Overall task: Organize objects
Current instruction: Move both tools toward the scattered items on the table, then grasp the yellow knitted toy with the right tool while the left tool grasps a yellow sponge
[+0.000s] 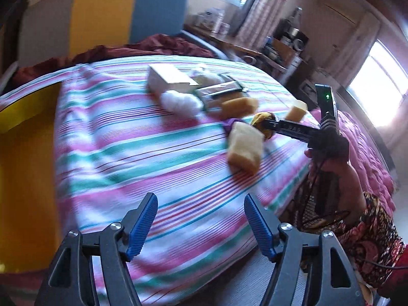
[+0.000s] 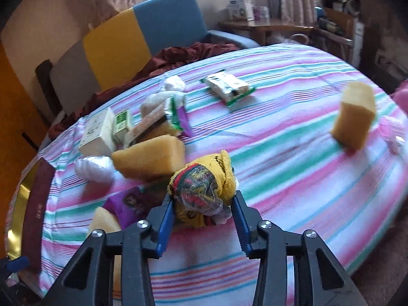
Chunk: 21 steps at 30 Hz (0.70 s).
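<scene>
We see our left gripper [image 1: 200, 225] angled down over the striped bed [image 1: 107, 137], its blue fingers [image 1: 142, 227] spread wide with nothing but sheet between them. Our right gripper [image 2: 202, 219] also tilts down toward the bed, and its fingers [image 2: 165, 225] are clamped on either side of a yellow cloth bundle [image 2: 204, 186], which rests on the sheet just ahead of the camera. From the left wrist view, that right gripper [image 1: 267, 125] reaches in from the right, with the hand [image 1: 329, 148] wrapped around its handle and a patterned sleeve [image 1: 374, 232] behind it; the bundle [image 1: 260, 119] shows at its tip. Just beside the bundle lies a sponge [image 2: 150, 158], touching it or nearly so, and a purple packet [image 2: 130, 204] sits to the left, partly under a second sponge [image 2: 103, 220]. A third sponge [image 2: 355, 114] stands well apart on the right side of the bed. Farther back are a white box [image 2: 98, 132], a white fluffy thing [image 2: 95, 168] and a green-edged packet [image 2: 228, 86]. Everything is somewhat blurred.
</scene>
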Tool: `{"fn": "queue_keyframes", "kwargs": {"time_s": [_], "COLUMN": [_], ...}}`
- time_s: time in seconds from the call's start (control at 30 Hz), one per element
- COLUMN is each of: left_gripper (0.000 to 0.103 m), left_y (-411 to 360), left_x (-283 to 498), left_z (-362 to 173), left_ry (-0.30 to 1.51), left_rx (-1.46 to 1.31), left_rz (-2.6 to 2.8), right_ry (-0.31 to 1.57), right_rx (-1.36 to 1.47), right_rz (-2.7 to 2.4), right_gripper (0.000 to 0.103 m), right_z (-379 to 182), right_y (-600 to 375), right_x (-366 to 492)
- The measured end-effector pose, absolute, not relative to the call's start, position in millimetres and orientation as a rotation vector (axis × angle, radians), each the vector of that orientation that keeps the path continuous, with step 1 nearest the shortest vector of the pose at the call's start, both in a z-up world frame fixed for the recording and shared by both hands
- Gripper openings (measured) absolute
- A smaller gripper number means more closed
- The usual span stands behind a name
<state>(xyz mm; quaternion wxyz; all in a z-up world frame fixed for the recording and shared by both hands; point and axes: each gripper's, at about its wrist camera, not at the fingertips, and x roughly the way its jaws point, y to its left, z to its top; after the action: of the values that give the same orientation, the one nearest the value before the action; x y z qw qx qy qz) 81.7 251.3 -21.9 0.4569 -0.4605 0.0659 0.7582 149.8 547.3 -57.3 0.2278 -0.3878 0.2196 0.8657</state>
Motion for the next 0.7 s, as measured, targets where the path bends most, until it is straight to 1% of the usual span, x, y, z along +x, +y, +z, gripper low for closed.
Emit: {"fn": "queue_keyframes", "kwargs": {"time_s": [0.1,0.17,0.33,0.43,0.6,0.7], "left_gripper": [0.075,0.076,0.077,0.077,0.077,0.077], "left_y": [274.5,290.4,334.1,357.0,380.1,385.1], "left_x": [82.9,84.9,93.1,97.4,91.8,95.6], "left_z": [-23.1,-24.4,-28.3,-35.2,-56.5,-67.1], "left_ry": [0.171,0.185,0.24,0.304,0.318,0.357], "left_rx": [-1.103,-1.079,-1.001,-0.959,-1.006,-0.995], "left_rz": [1.826,1.814,1.787,1.785,1.762,1.753], "right_ry": [0.522,0.502,0.496,0.508,0.562,0.567], "right_rx": [-1.049,-1.046,-1.024,-1.017,-1.008,-1.01], "right_rz": [2.35,2.34,2.345,2.346,2.352,2.353], "right_gripper": [0.043,0.043,0.043,0.043,0.045,0.045], "right_z": [-55.8,-58.2,-63.4,-64.3,-68.0,-69.0], "right_y": [542.7,539.8,534.8,535.3,539.1,538.6], "right_x": [160.6,166.5,175.3,176.5,180.7,181.5]}}
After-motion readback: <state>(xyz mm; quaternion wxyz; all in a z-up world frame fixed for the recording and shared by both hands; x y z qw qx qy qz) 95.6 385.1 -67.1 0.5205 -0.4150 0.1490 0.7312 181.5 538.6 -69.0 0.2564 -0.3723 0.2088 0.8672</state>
